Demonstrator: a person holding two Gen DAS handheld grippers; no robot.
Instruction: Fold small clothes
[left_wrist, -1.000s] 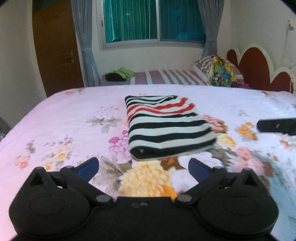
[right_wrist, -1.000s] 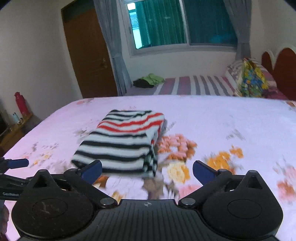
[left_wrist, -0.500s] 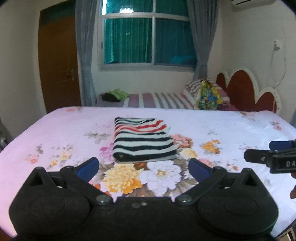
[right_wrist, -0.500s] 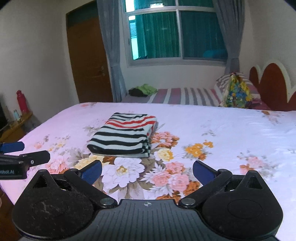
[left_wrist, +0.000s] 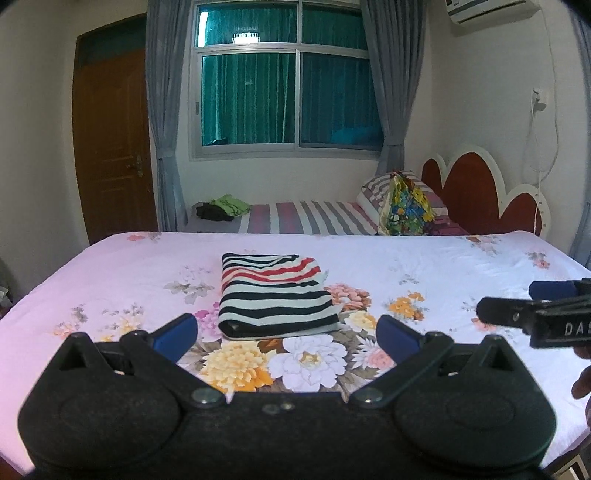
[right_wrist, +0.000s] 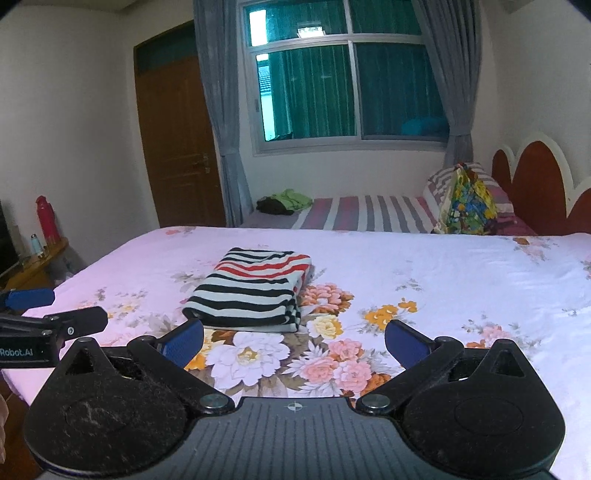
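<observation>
Claws (left_wrist: 286, 336) (right_wrist: 293, 341) spread wide, level, short of folded garment (left_wrist: 273, 293)

— What's cut off for you?

— Beside the striped garment (left_wrist: 273, 295), my right tong (left_wrist: 532, 314) runs off the frame edge; its lettering stops at "DAS". My left tong (right_wrist: 44, 317) is clipped likewise.

— And behind the garment?

— The dark clothes (right_wrist: 273, 206): too small to identify.

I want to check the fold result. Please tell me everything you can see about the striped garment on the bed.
The striped garment looks like soft knit cloth, with black and white bands and red bands toward its far end. It is folded into a thick, neat rectangle with layered edges, and lies flat on the floral bedsheet. Nothing else touches it: the left gripper and right gripper are open and held short of it.
</observation>
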